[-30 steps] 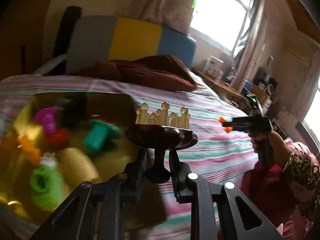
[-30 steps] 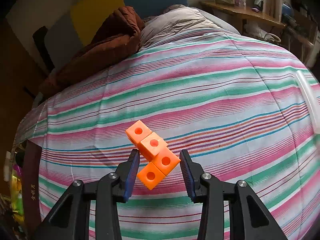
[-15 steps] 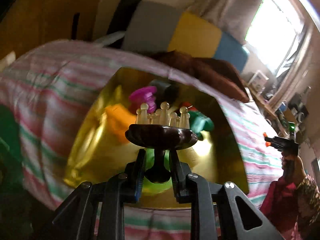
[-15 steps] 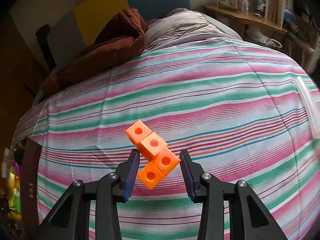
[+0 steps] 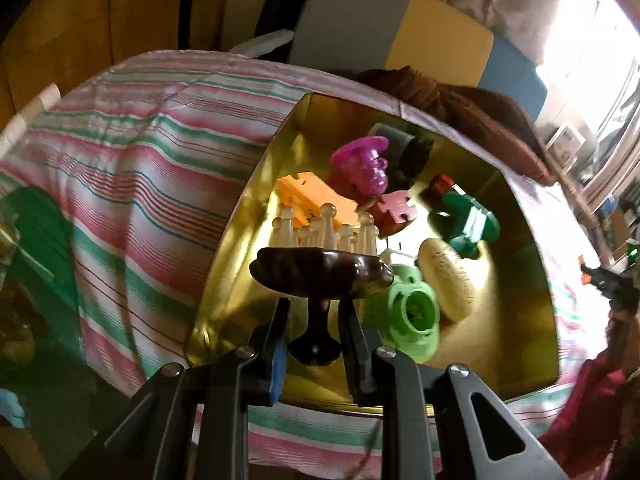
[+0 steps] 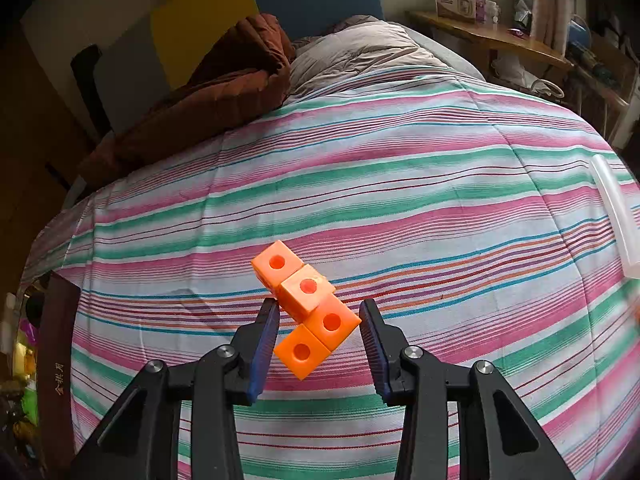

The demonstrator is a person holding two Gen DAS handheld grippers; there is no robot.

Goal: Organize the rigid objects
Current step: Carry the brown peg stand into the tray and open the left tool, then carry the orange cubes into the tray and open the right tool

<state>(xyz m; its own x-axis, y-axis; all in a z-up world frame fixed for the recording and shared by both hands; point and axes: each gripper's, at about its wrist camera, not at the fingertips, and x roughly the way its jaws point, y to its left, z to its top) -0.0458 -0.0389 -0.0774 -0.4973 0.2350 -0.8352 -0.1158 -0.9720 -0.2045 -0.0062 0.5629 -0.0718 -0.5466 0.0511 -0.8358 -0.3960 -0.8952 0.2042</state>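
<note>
My left gripper [image 5: 314, 308] is shut on the stem of a dark wooden stand [image 5: 320, 270] that carries several pale pegs [image 5: 328, 232]. It holds the stand above a gold box [image 5: 240, 240] on the striped bed. The box holds a purple toy [image 5: 362, 164], a green ring toy [image 5: 414, 314], a teal toy [image 5: 466, 222] and an orange piece [image 5: 308, 196]. My right gripper [image 6: 318, 316] is shut on an orange piece of linked cubes [image 6: 308, 308], held above the striped bedspread [image 6: 400, 200].
A brown blanket [image 6: 208, 100] and a grey pillow [image 6: 360, 48] lie at the head of the bed. A clear plastic container [image 6: 616, 220] sits at the bed's right edge. The gold box's dark side [image 6: 56, 340] shows at the far left of the right wrist view.
My left gripper has swung left and tipped down with the stand, so it now hangs over the gold box. My right gripper has stayed in place with the orange cubes.
</note>
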